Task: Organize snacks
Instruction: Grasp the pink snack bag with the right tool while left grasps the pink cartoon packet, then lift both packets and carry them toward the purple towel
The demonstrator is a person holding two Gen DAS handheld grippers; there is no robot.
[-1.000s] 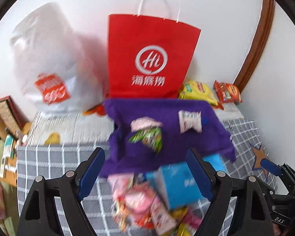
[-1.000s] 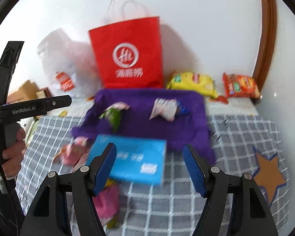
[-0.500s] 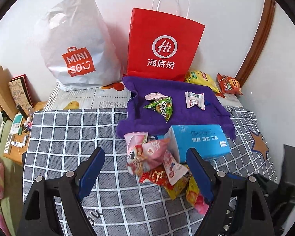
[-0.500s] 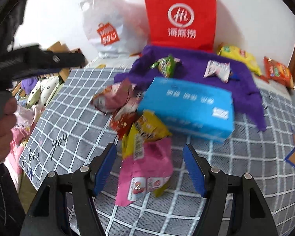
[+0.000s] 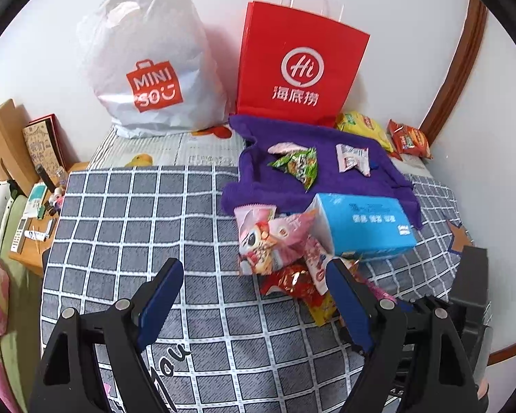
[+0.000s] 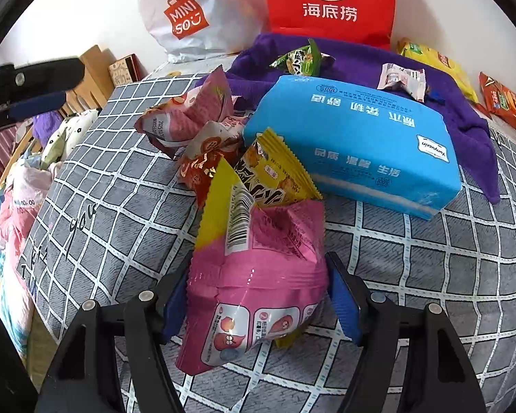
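At the frame's bottom, the right gripper [image 6: 258,292] straddles a crinkly pink snack packet [image 6: 258,285], whether pinching I cannot tell; the left gripper [image 5: 254,292] hangs spread over the grey checked cloth [image 5: 137,223].

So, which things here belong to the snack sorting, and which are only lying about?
For the job:
- pink snack packet, between the right gripper fingers
- snack pile
- green packet
- white packet
- purple cloth

Lying about:
- blue tissue pack
- red paper bag
- white plastic bag
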